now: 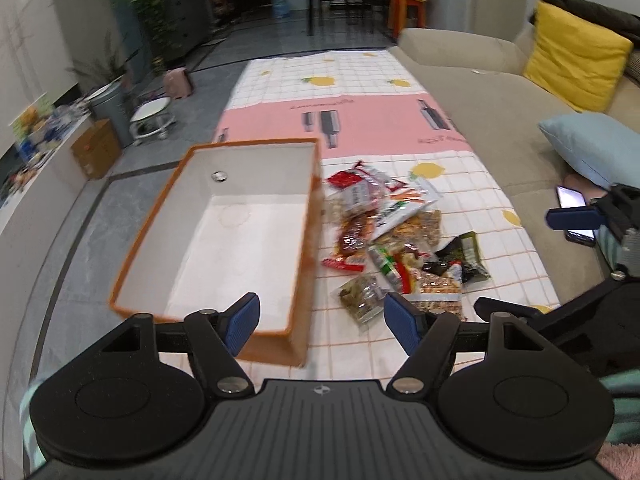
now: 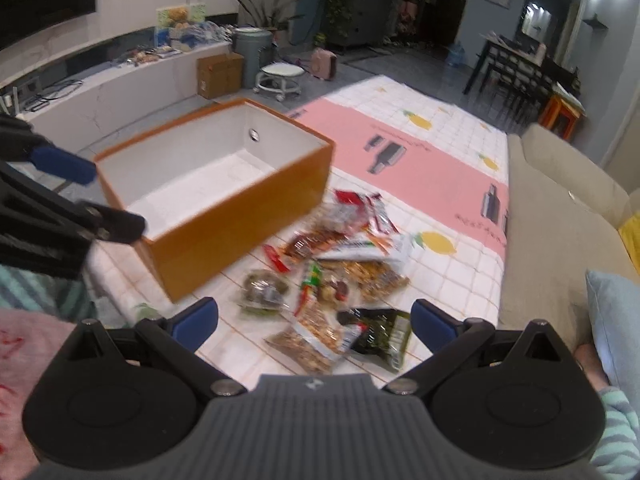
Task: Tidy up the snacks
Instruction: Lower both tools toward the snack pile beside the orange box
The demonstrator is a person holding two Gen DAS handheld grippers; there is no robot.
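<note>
An orange box with a white interior stands open-topped on a checked mat printed with lemons and a pink band, spread on a grey tiled floor beside a beige sofa. A loose pile of snack packets lies on the mat just beside the box's long side, on the sofa side. The box holds no packets; a small round metal fitting shows on its far inner wall.

The left gripper hangs low over the near end of the box and the near edge of the pile, its blue-padded jaws spread wide with nothing between them. The right gripper hovers over the near side of the pile, jaws also wide apart and gripping nothing; below it lie a dark green packet and clear bags of nuts. In the right wrist view the left gripper's blue fingertip shows at the box's near corner; contact cannot be told.

A yellow cushion and a pale blue pillow rest on the sofa, and a lit phone lies at its edge. A white stool, a cardboard carton and a grey bin stand by the far wall
</note>
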